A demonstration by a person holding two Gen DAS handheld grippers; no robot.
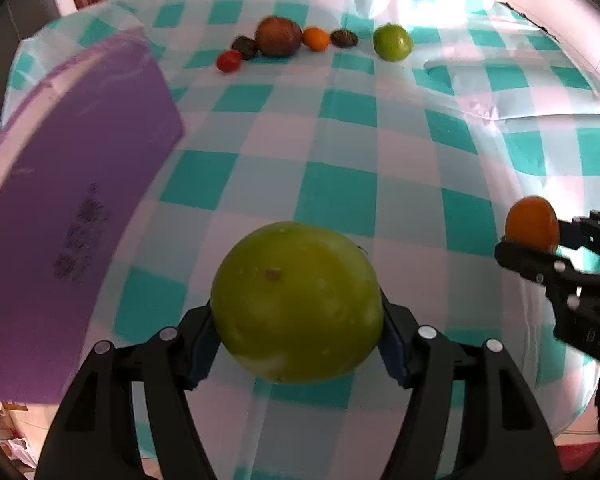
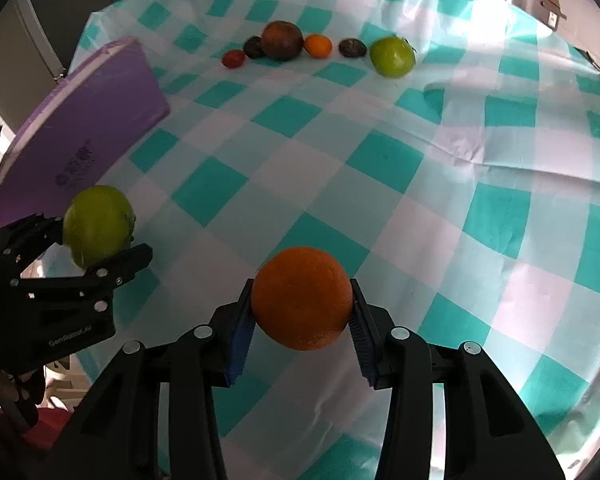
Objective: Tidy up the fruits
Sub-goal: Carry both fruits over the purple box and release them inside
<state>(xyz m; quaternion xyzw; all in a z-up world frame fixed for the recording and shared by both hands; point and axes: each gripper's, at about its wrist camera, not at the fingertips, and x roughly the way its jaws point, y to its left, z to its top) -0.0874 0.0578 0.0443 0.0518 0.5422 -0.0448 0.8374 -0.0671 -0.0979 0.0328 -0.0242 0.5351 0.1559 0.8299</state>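
Gripping a large round green fruit between its blue-padded fingers, your left gripper holds it above the teal-and-white checked tablecloth, beside the flat purple board. Your right gripper is clamped on a round orange citrus fruit, also lifted off the cloth. At the far edge, six fruits lie in a row: a small red one, a dark one, a big brown one, a small orange one, another dark one and a green one.
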